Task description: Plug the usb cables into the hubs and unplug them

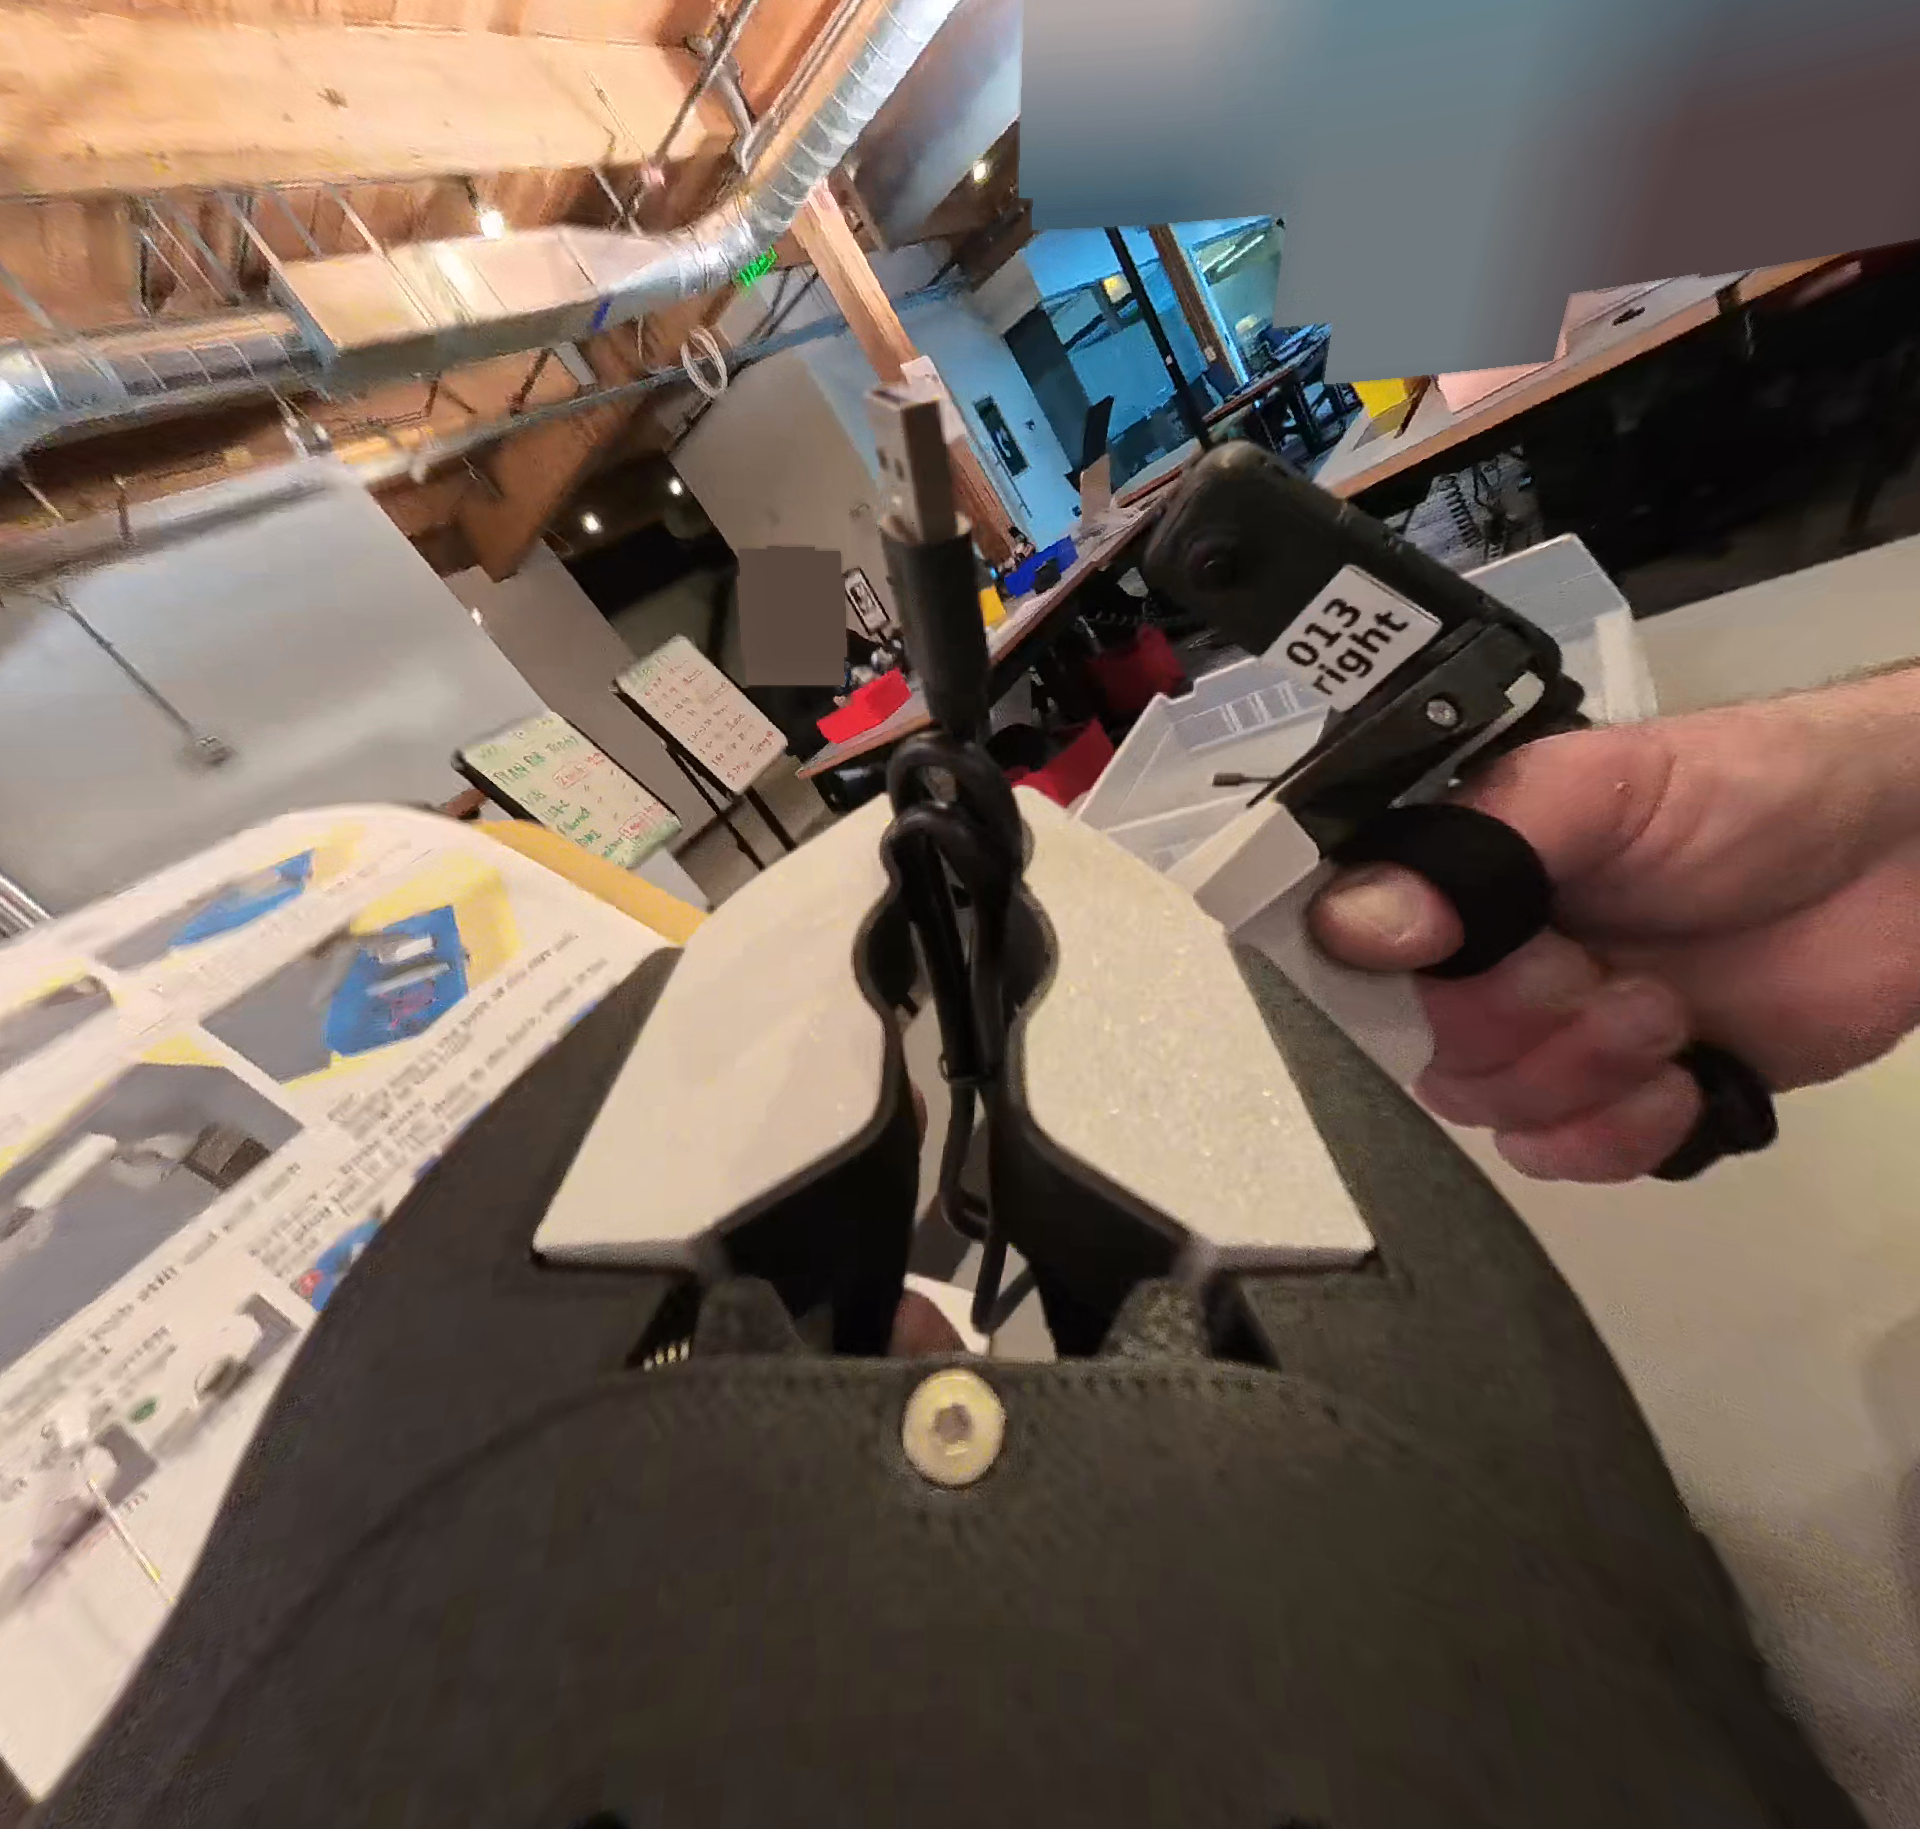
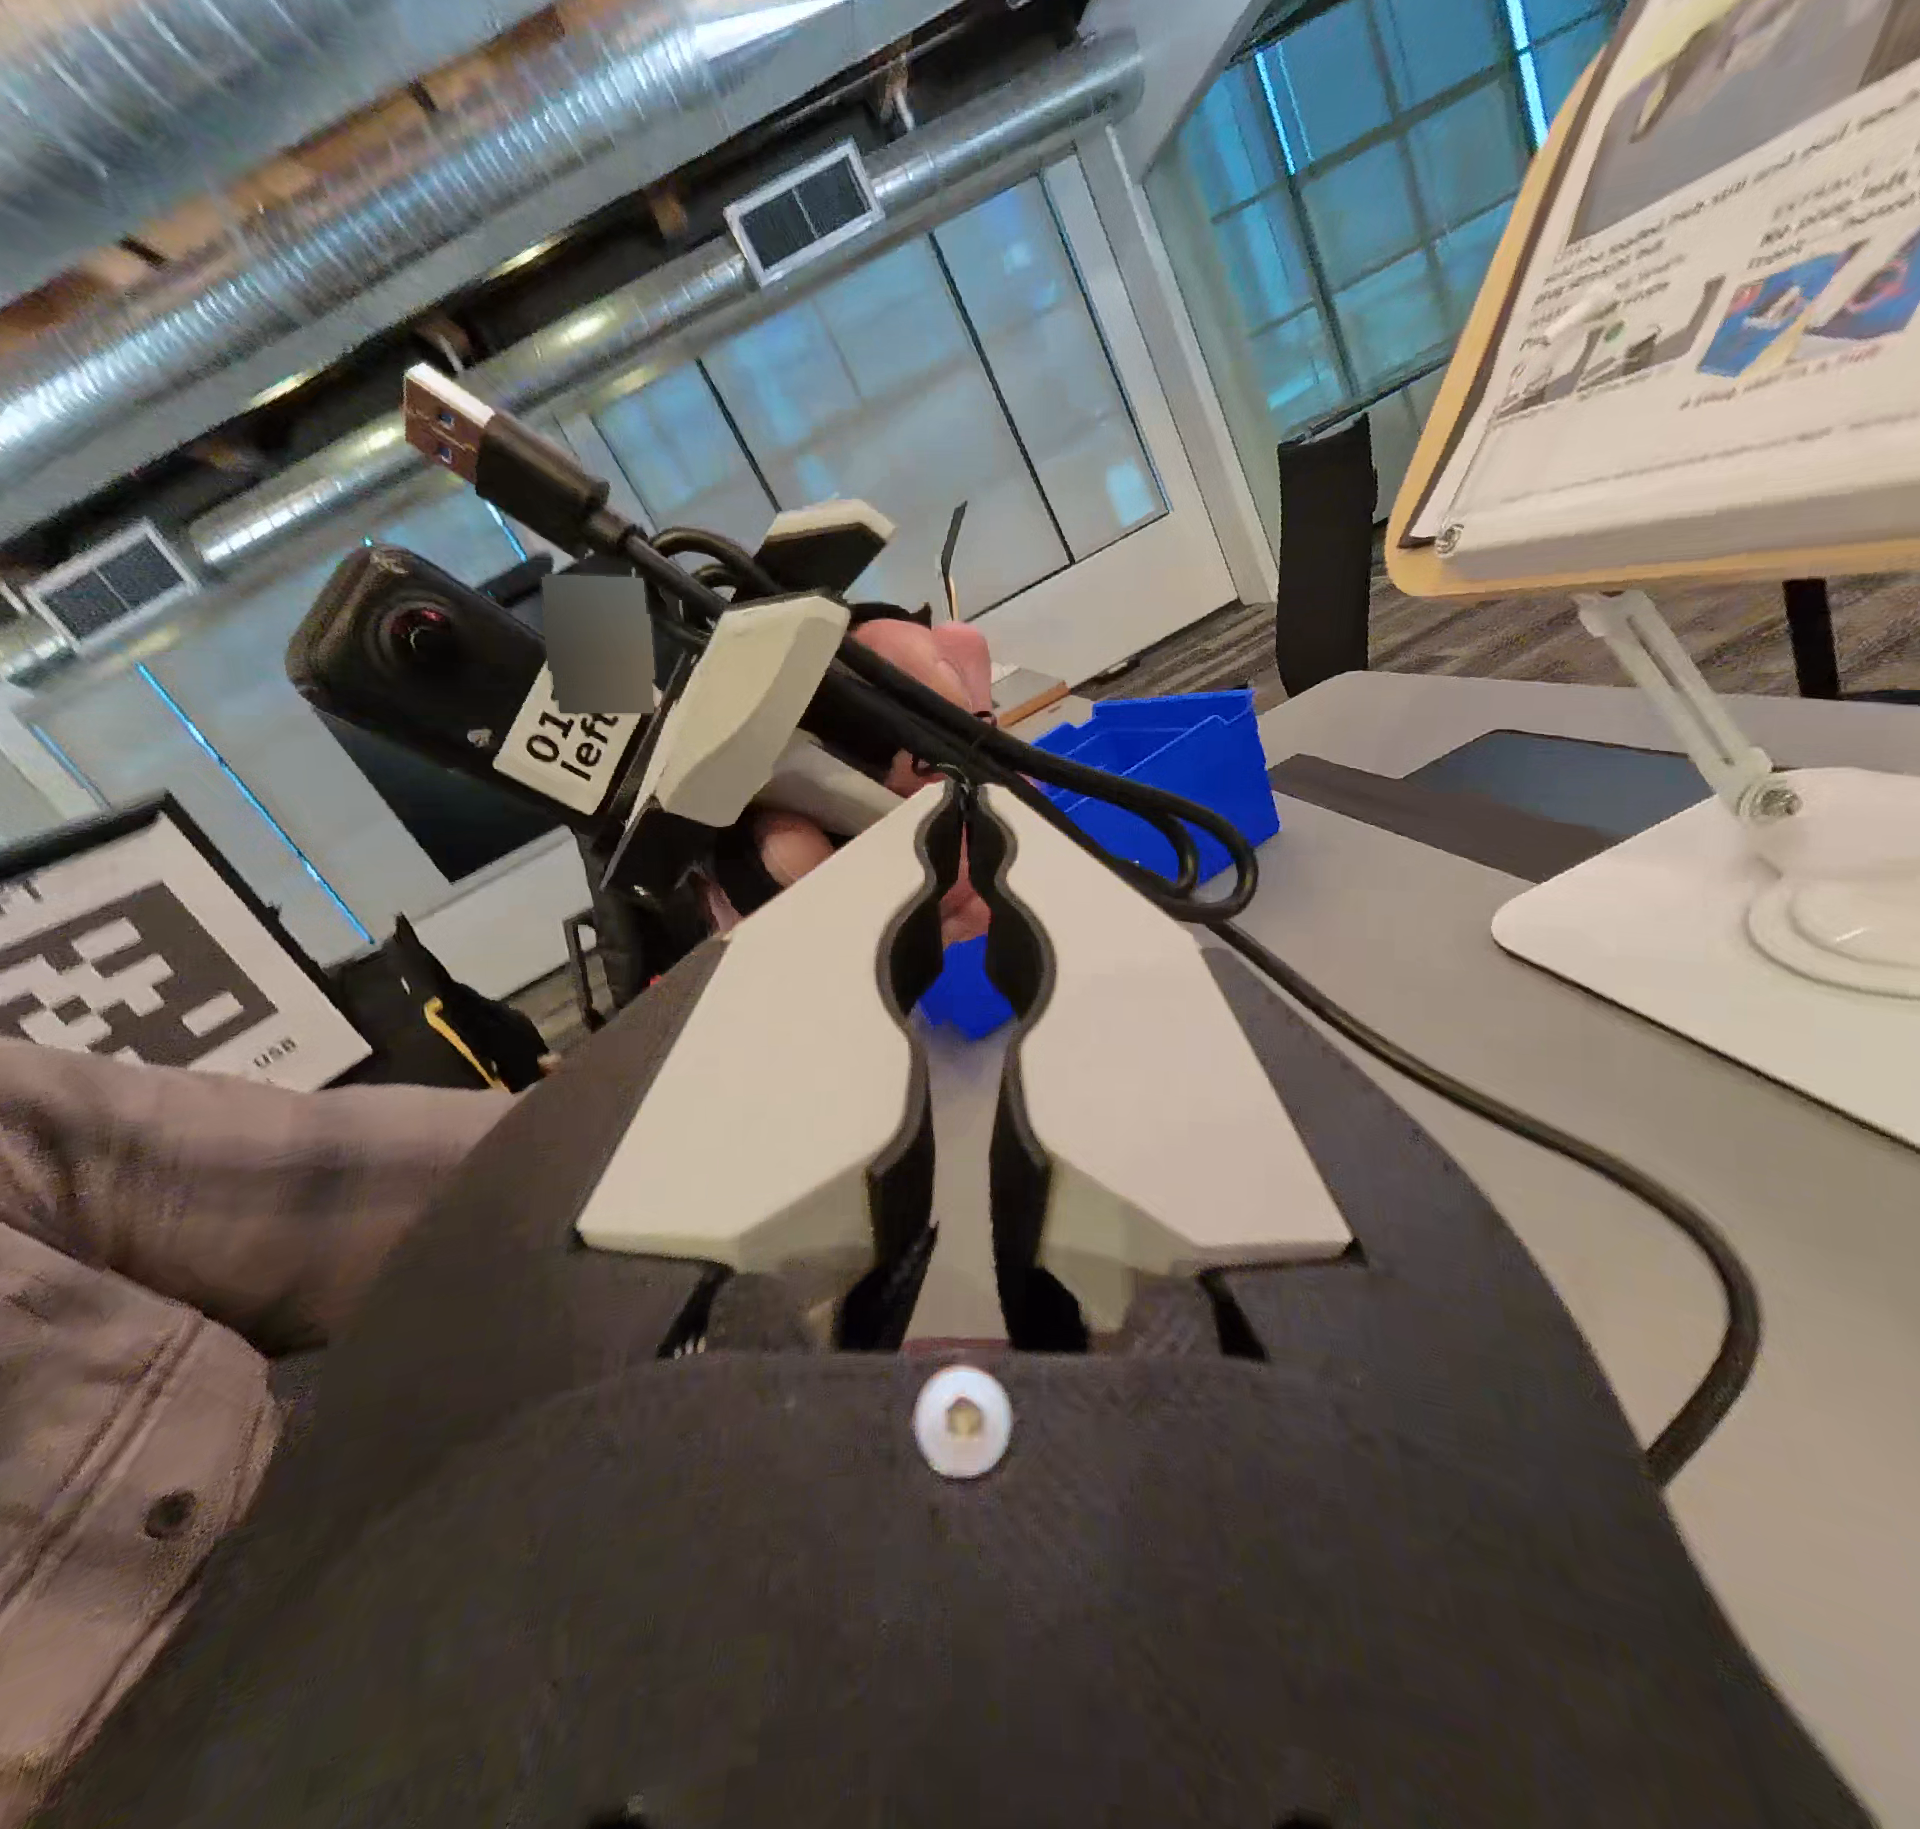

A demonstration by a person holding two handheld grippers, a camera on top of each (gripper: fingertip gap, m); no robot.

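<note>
A black usb cable (image 1: 940,626), coiled and bound by a thin tie, stands up between the fingers of my left gripper (image 1: 956,823), which is shut on it. Its silver plug (image 1: 909,449) points up. In the right wrist view the same plug (image 2: 447,423) sticks out up-left past the left gripper (image 2: 800,595). My right gripper (image 2: 961,797) has its tips closed on the thin tie of the cable bundle (image 2: 1049,782). The loose cable end (image 2: 1558,1156) trails down onto the grey table. No hub is in view.
A blue bin (image 2: 1174,761) stands behind the grippers. An instruction sheet on a white stand (image 2: 1714,252) rises at the right, with its base (image 2: 1683,958) on the table. It also shows in the left wrist view (image 1: 260,1052). White trays (image 1: 1226,730) lie behind the hand-held right gripper body (image 1: 1340,574). Tip to tip, the grippers are about 5 cm apart.
</note>
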